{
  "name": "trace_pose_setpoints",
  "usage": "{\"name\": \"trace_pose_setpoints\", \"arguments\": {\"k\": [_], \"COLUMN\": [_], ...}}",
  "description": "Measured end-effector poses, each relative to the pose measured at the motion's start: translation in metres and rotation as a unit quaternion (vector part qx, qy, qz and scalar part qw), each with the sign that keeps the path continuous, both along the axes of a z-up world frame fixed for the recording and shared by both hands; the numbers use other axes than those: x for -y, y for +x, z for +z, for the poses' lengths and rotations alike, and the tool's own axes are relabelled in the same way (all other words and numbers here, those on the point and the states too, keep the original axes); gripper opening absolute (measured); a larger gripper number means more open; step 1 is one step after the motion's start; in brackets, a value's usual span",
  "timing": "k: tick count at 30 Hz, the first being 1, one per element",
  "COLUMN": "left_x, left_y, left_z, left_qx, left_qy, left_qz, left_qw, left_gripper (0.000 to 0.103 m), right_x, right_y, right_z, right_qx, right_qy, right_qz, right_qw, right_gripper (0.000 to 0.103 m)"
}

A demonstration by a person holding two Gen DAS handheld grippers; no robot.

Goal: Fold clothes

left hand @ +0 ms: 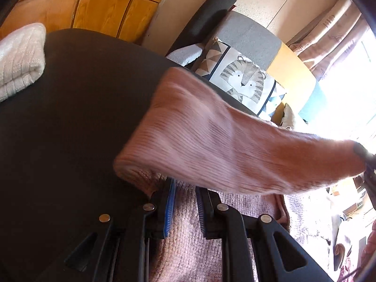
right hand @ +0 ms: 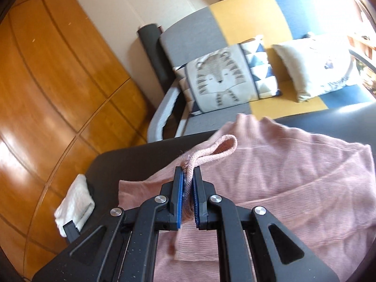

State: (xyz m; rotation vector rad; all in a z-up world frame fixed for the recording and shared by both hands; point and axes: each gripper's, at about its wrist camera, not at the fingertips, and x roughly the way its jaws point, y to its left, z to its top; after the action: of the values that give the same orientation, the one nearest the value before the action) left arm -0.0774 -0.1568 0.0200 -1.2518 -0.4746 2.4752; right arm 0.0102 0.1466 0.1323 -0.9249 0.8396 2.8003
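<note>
Right hand-held gripper (right hand: 188, 176) is pinching the ribbed cuff of the pink knit sweater (right hand: 293, 176) between its blue pads, cuff end looping out past the tips toward 1 o'clock. Sweater body is lying on the dark matte table (right hand: 131, 162), spreading from centre to 3 o'clock in the right wrist view.

Left hand-held gripper (left hand: 185, 185) is standing narrowly parted, with pink knit running between and under the fingers; pads look to be bearing on it, though a lifted fold of the sweater (left hand: 211, 136) is covering the tips, so the contact is a judgement.

Step in hand, by my reading: carrying the sleeve across the body. Doing it well means keeping the cuff flat, drawing the sleeve taut, and letting the left side anchor the cloth.

Folded white knit garment (left hand: 21, 56) is sitting near the table corner at 10 o'clock, well apart. Bare table is lying open between. Table edge at 12 o'clock is running close to the sweater; grey sofa with tiger-print cushion (right hand: 223, 80) beyond.
</note>
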Motion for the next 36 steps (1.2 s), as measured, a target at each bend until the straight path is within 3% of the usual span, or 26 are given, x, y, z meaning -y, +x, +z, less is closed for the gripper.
{"name": "trace_pose_setpoints", "arguments": {"k": [9, 15, 18, 19, 23, 27, 30, 32, 36], "left_x": [0.006, 0.014, 0.014, 0.013, 0.014, 0.013, 0.014, 0.013, 0.013], "left_y": [-0.004, -0.003, -0.003, -0.003, -0.003, -0.003, -0.003, -0.003, -0.004], "left_z": [-0.002, -0.006, -0.006, -0.005, -0.006, -0.008, -0.009, -0.009, -0.008], "left_qx": [-0.001, 0.001, 0.003, 0.004, 0.004, 0.004, 0.004, 0.003, 0.006], "left_qy": [0.018, 0.044, 0.042, 0.041, 0.046, 0.049, 0.053, 0.053, 0.050], "left_qz": [0.008, 0.025, 0.024, 0.025, 0.025, 0.026, 0.026, 0.026, 0.025], "left_qw": [0.9998, 0.9987, 0.9988, 0.9988, 0.9986, 0.9985, 0.9982, 0.9982, 0.9984], "left_gripper": [0.017, 0.017, 0.017, 0.017, 0.017, 0.017, 0.017, 0.017, 0.017], "right_x": [-0.033, -0.041, -0.047, -0.051, -0.071, -0.081, -0.068, -0.050, -0.021], "right_y": [0.022, 0.019, 0.017, 0.020, 0.045, 0.062, 0.067, 0.056, 0.029], "right_z": [-0.026, -0.064, -0.089, -0.095, -0.105, -0.097, -0.078, -0.069, -0.088], "right_qx": [0.026, 0.082, 0.118, 0.126, 0.109, 0.106, 0.056, 0.040, 0.098], "right_qy": [-0.014, -0.005, -0.003, -0.008, -0.047, -0.028, -0.008, 0.015, 0.077], "right_qz": [-0.032, -0.033, -0.040, -0.049, -0.092, -0.124, -0.106, -0.060, -0.016], "right_qw": [0.999, 0.996, 0.992, 0.991, 0.989, 0.986, 0.993, 0.997, 0.992], "right_gripper": [0.007, 0.007, 0.012, 0.018, 0.019, 0.019, 0.019, 0.019, 0.019]}}
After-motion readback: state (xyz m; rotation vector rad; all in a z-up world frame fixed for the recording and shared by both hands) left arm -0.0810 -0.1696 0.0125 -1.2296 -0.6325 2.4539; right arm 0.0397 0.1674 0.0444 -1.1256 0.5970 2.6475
